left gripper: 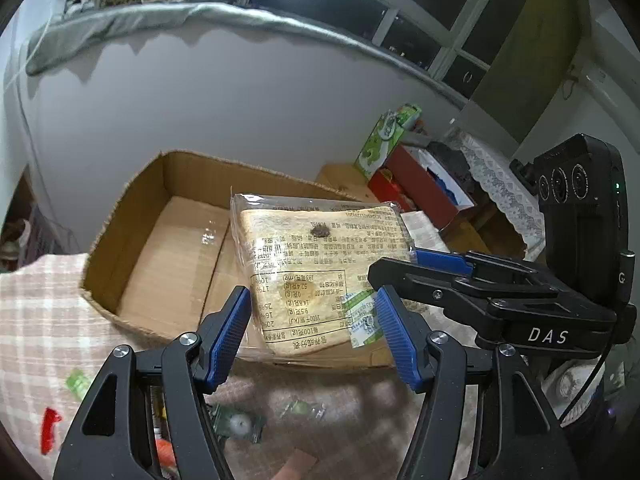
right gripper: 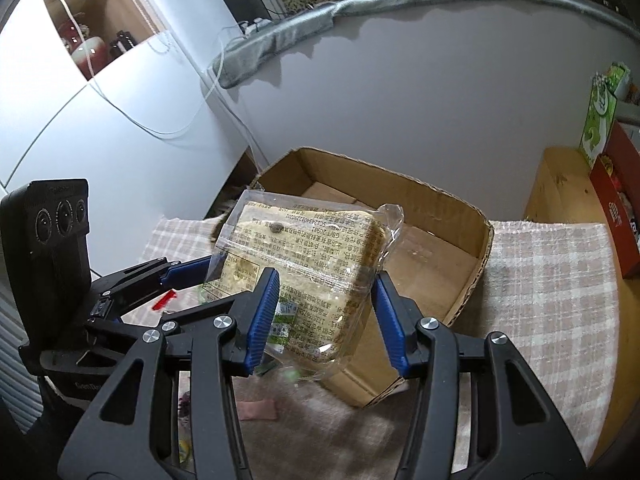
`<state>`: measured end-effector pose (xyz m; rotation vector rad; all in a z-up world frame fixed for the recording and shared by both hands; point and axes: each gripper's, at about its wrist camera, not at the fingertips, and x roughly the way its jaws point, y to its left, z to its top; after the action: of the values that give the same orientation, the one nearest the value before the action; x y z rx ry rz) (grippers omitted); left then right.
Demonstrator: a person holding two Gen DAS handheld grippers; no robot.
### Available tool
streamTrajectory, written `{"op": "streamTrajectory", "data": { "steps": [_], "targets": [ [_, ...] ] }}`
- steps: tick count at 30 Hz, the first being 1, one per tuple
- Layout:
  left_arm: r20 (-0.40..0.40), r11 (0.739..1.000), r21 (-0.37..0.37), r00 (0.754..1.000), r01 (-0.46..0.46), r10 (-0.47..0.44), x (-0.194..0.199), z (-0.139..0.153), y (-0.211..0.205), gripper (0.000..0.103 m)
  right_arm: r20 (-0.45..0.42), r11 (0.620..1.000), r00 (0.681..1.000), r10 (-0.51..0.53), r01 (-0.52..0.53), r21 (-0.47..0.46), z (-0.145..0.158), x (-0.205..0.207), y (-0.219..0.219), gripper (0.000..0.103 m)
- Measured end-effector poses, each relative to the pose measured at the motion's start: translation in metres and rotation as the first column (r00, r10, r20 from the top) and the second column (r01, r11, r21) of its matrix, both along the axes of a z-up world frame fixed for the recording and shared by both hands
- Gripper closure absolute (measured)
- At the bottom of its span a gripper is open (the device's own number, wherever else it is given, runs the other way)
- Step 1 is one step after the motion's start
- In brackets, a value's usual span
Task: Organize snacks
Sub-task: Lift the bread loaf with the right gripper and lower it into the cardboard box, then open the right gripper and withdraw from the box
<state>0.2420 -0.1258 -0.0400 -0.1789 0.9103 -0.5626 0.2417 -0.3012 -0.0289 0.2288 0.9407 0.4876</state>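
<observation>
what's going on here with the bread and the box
A person is using a handheld gripper in each hand to carry a clear-wrapped bread packet. The left gripper and the right gripper both clamp it. It hangs over the near edge of an open cardboard box, which looks empty, on a checked tablecloth. Small loose snacks lie on the cloth in front.

Place: I read this as a lived-in home room | Surface: checked tablecloth (right gripper: 552, 264) | Storage: white cupboard (right gripper: 72, 128) with an open shelf holding red vases (right gripper: 82, 46) | Clutter: gift bag (left gripper: 386, 138), red box (left gripper: 416, 190), lace cloth (left gripper: 500, 184) | Background: dark window (left gripper: 440, 0) above a grey wall (left gripper: 224, 92)
</observation>
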Motion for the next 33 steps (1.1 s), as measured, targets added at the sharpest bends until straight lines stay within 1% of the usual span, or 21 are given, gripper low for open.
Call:
{"op": "streamTrajectory", "data": {
  "steps": [5, 6, 7, 12, 18, 21, 23, 24, 25, 29, 33],
  "targets": [
    [-0.019, 1.000, 0.027, 1.000, -0.007, 0.007, 0.007, -0.009, -0.003, 0.040, -0.044, 1.000, 0.999, -0.011, 0.011, 0.002, -0.017, 0.013, -0.007, 0.052],
    [-0.017, 1.000, 0.026, 1.000, -0.008, 0.009, 0.007, -0.009, -0.002, 0.040, -0.051, 1.000, 0.999, -0.018, 0.018, -0.003, -0.019, 0.015, -0.007, 0.051],
    [-0.013, 1.000, 0.025, 1.000, -0.010, 0.010, 0.006, -0.007, -0.001, 0.040, -0.055, 1.000, 0.998, -0.029, 0.028, -0.011, -0.021, 0.016, -0.008, 0.047],
    [0.011, 0.999, 0.041, 1.000, -0.019, 0.019, -0.001, 0.001, 0.004, 0.040, -0.026, 0.998, 0.999, -0.041, 0.040, -0.045, -0.016, 0.011, -0.006, 0.038],
    [0.049, 0.999, 0.034, 0.998, -0.037, 0.035, -0.018, 0.023, 0.013, 0.040, 0.000, 0.998, 0.999, -0.041, 0.041, -0.050, -0.003, -0.005, -0.006, 0.037],
    [0.076, 0.999, 0.026, 0.996, -0.045, 0.043, -0.029, 0.036, 0.021, 0.040, 0.027, 0.997, 0.999, -0.036, 0.038, -0.069, 0.006, -0.018, -0.002, 0.037],
    [0.094, 0.998, 0.023, 0.994, -0.053, 0.051, -0.039, 0.044, 0.027, 0.040, 0.044, 0.996, 0.999, -0.024, 0.028, -0.084, 0.013, -0.029, 0.002, 0.030],
    [0.102, 0.998, 0.022, 0.993, -0.058, 0.056, -0.043, 0.046, 0.030, 0.040, 0.056, 0.996, 0.998, -0.018, 0.023, -0.090, 0.016, -0.035, 0.004, 0.024],
    [0.114, 0.998, 0.021, 0.992, -0.066, 0.063, -0.050, 0.050, 0.035, 0.040, 0.074, 0.995, 0.997, -0.012, 0.019, -0.095, 0.020, -0.043, 0.007, 0.022],
    [0.142, 0.996, 0.022, 0.986, -0.089, 0.085, -0.074, 0.057, 0.050, 0.040, 0.121, 0.993, 0.992, 0.024, -0.009, -0.120, 0.030, -0.070, 0.018, 0.022],
    [0.160, 0.992, 0.032, 0.980, -0.121, 0.115, -0.099, 0.055, 0.067, 0.040, 0.142, 0.995, 0.989, 0.053, -0.040, -0.096, 0.032, -0.093, 0.027, 0.022]
  ]
}}
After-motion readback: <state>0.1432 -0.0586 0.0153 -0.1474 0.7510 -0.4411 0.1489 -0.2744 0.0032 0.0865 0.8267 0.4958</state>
